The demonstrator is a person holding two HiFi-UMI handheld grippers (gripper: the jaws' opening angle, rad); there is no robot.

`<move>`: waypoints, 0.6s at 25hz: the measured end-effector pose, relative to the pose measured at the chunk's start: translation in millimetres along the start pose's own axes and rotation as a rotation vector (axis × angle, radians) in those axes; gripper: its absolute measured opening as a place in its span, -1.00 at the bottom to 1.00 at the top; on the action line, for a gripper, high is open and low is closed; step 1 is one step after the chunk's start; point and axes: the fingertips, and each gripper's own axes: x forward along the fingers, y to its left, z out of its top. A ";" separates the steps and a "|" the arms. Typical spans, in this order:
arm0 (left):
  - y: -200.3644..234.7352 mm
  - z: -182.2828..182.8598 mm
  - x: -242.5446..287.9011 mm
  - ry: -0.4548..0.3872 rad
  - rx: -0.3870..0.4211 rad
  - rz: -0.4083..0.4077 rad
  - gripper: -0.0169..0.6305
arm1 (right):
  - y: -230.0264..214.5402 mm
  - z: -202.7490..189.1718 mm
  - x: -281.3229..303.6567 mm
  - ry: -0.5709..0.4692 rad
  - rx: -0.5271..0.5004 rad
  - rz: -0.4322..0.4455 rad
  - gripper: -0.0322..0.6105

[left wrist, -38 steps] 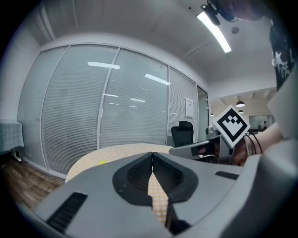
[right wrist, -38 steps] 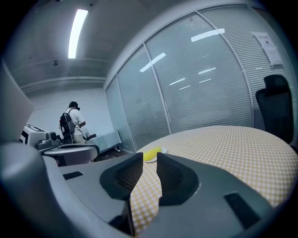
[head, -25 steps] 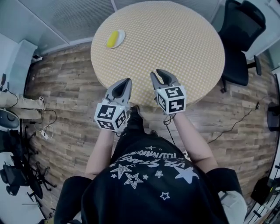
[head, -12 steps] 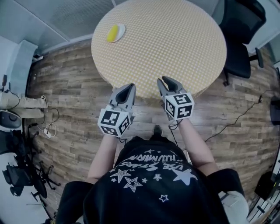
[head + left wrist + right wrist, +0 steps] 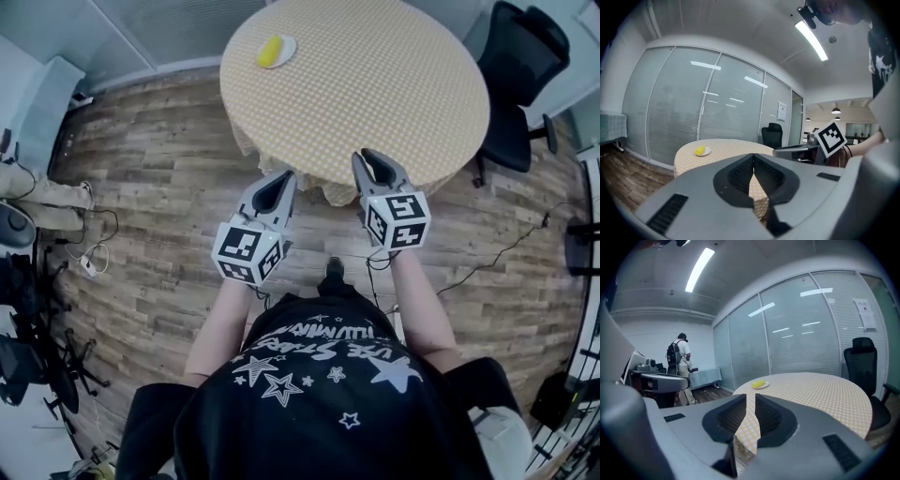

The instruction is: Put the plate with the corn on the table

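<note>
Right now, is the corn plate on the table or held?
On the table: the plate with the corn sits near its far-left edge; left gripper and right gripper are short of it, empty.

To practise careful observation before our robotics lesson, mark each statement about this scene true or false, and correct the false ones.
1. The plate with the corn lies on the round table. True.
2. The left gripper grips the plate. False: nothing is between its fingers, and the plate lies at the table's far side.
3. A black office chair stands beside the table. True.
4. The table top is bare wood. False: a checked yellow cloth covers it.
</note>
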 end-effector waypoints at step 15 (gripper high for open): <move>-15.7 -1.5 -99.2 -0.048 0.013 -0.075 -0.92 | 91.0 1.1 -70.5 -0.034 -0.045 -0.078 -0.72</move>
